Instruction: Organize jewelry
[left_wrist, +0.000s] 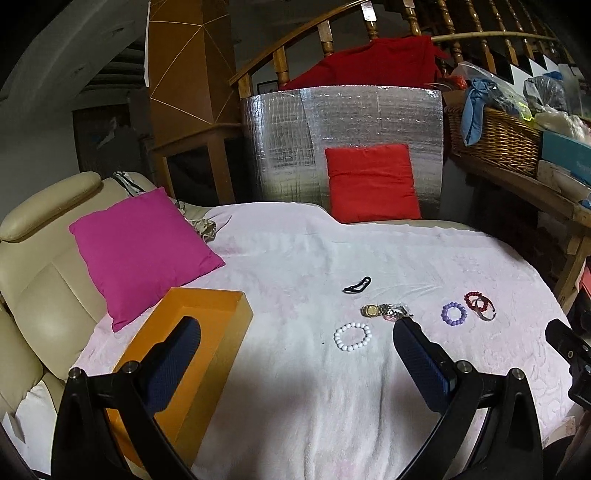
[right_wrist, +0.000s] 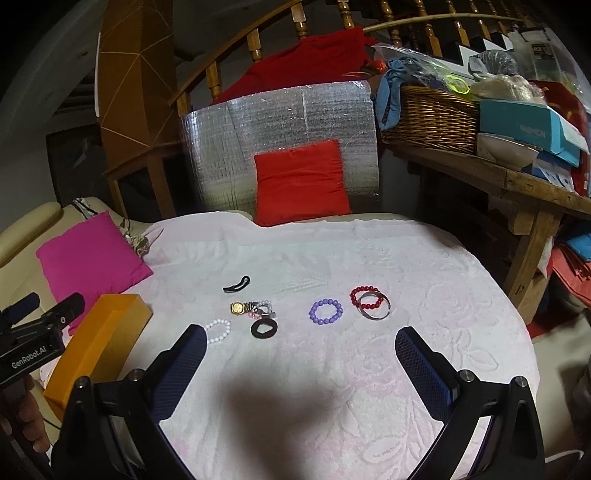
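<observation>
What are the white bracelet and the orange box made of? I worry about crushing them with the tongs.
The white bracelet looks like glossy round beads, plastic or glass; I cannot tell which. The orange box looks like matte rigid cardboard, with flat faces and sharp edges, though the material is not certain.

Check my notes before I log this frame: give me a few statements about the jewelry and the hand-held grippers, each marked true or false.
1. Both the left hand-held gripper and the right hand-held gripper are open and hold nothing. True.
2. The white bead bracelet lies inside the orange box. False: it lies on the pale blanket, right of the box.
3. The red bead bracelet overlaps a silver bangle. True.
4. The purple bead bracelet is hooked around the gold-faced watch. False: it lies apart, to the watch's right.
5. The black hair clip lies beyond the watch. True.
</observation>
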